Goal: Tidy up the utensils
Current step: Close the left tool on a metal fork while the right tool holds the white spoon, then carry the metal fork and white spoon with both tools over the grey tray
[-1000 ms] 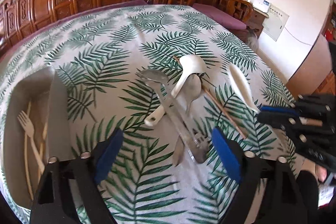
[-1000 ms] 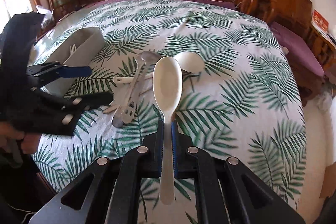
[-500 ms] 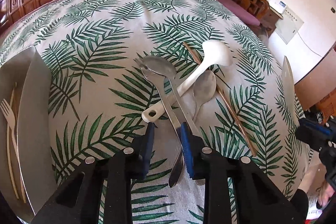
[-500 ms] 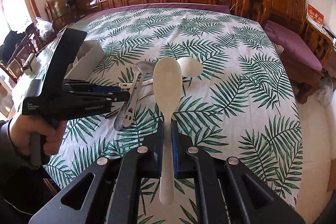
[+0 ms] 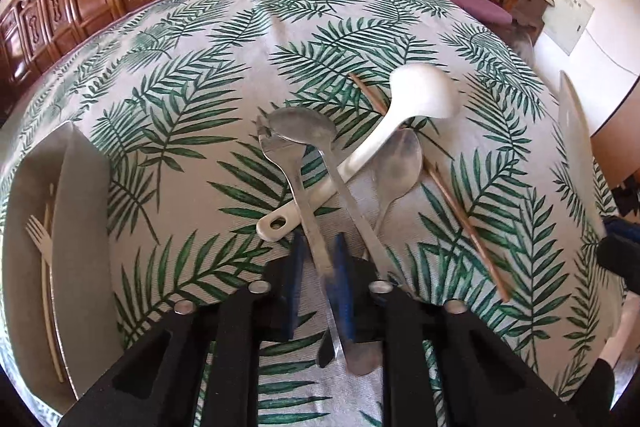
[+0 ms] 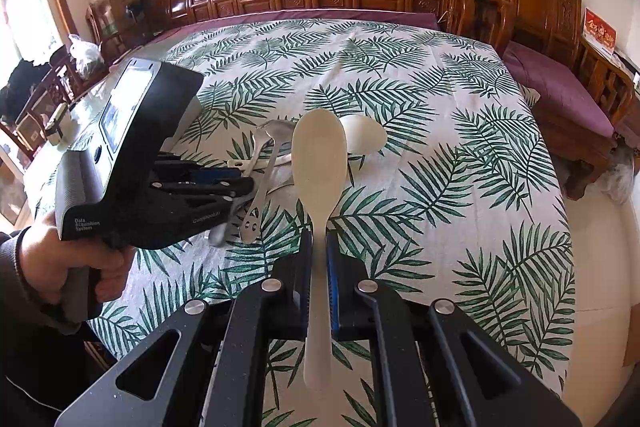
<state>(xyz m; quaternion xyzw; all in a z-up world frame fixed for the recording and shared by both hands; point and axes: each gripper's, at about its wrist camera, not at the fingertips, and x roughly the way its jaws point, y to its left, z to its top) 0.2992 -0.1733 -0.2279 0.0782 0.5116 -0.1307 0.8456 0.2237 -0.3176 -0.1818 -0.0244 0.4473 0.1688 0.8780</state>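
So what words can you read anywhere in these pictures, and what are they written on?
"Data Acquisition System": small white print on the side of the left gripper, above the hand.
A second white word on the same body, nearer its fingers: too blurred to read.
Red card with gold characters on the wooden furniture: too small to read.
White wall panel: print too small to read.

I read "Data Acquisition System" on the grey body of the left claw unit (image 6: 86, 223) | fainter print on its black arm, illegible to me | red wall card (image 6: 599, 31) lettering unreadable
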